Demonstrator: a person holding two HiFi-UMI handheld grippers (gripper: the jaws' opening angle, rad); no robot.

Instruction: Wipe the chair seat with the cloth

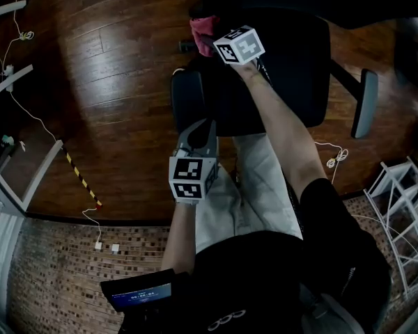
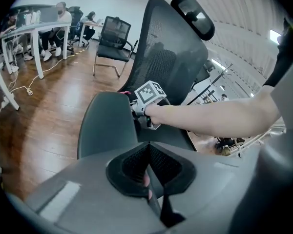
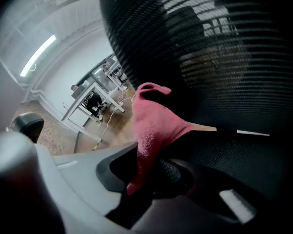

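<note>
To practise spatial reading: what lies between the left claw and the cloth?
A dark armrest, in the head view; beyond it the right claw holds the cloth.

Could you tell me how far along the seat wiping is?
Done: the pink cloth is clamped in the right tool. In hand: it is at the rear of the chair seat, by the backrest. The left tool is shut, empty. Left: wiping the seat; nothing shows how much is clean.

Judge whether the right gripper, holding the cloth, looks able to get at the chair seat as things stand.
Probably yes: the right gripper, shut on the pink cloth, hangs just over the black seat by the backrest, with nothing seen between them.
</note>
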